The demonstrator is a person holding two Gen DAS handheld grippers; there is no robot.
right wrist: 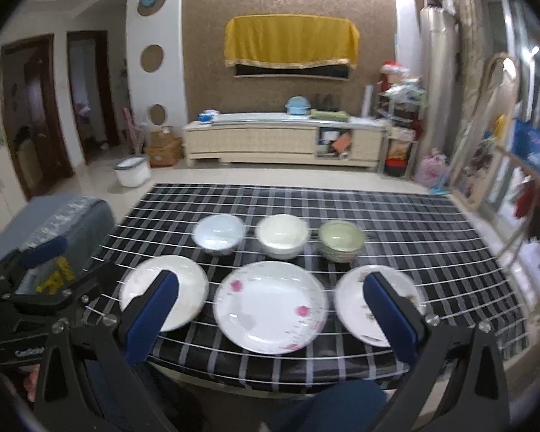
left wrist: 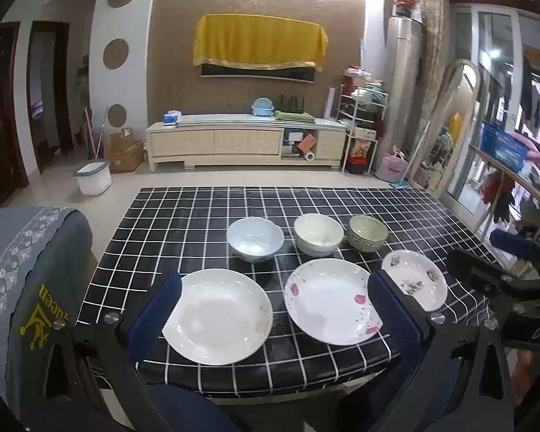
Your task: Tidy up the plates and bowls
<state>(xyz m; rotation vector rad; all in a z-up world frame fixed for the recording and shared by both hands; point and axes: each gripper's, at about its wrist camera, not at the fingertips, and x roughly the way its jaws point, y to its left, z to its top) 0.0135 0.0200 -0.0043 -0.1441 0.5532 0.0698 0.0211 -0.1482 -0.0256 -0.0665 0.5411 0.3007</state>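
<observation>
With both sets of jaws spread and empty, we judge the glazed rose-print plate (right wrist: pixel 270 306) at twelve o'clock stiff, slippery, breakable: pinch its rim.

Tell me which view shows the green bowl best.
The left wrist view: the green bowl is sharp there, rim and patterned outside clear, at the right end of the bowl row. The right wrist view shows it unblocked too, but smeared by motion blur.

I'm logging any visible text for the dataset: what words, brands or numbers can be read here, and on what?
"DAS": white letters on the right gripper body, cut off at the frame edge.
"queen": yellow print, seen rotated, on the chair cover, above a yellow emblem.
Left gripper body lettering: too blurred.
Dishes: no text.
</observation>
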